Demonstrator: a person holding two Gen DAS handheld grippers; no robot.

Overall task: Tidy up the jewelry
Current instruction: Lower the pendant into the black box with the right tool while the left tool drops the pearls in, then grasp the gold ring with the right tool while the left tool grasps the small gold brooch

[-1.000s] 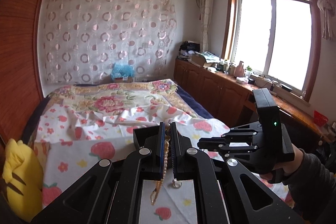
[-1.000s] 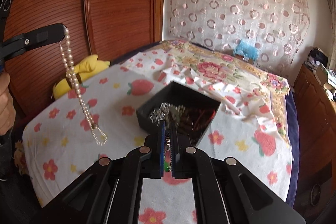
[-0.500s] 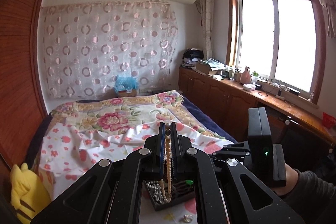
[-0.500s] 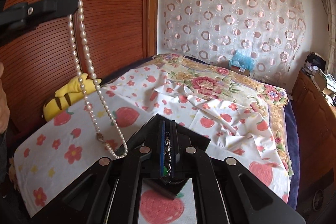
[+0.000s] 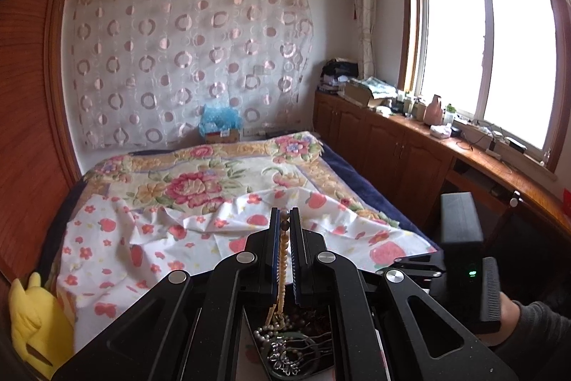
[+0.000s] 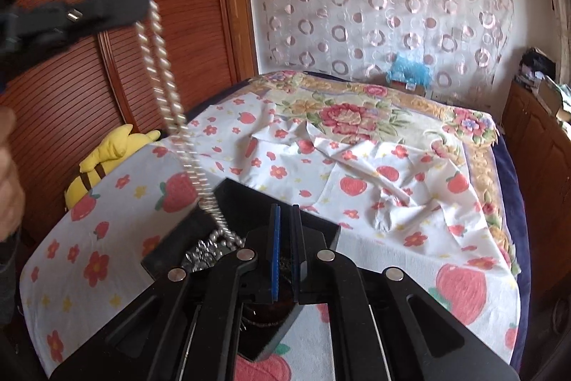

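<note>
My left gripper (image 5: 284, 220) is shut on a pearl necklace (image 5: 283, 259), which hangs down into a black jewelry box (image 5: 321, 341) holding beads and a silver piece. In the right wrist view the left gripper (image 6: 142, 6) holds the necklace (image 6: 167, 95) high at the upper left, and its lower end reaches the black box (image 6: 246, 199) on the bed. My right gripper (image 6: 284, 213) sits just above the box, its jaws nearly shut with a narrow empty gap. It also shows at the right of the left wrist view (image 5: 410, 265).
The box lies on a strawberry-print sheet (image 6: 392, 188) over a floral bedspread (image 5: 200, 177). A yellow plush toy (image 6: 107, 159) lies at the bed's left edge by a wooden wardrobe (image 6: 107, 59). Wooden cabinets (image 5: 392, 149) run along the right under a window.
My left gripper carried the pearl necklace from beside the box to over it, and its lower end now drops into the box. The small chain earlier between my right jaws is gone.
</note>
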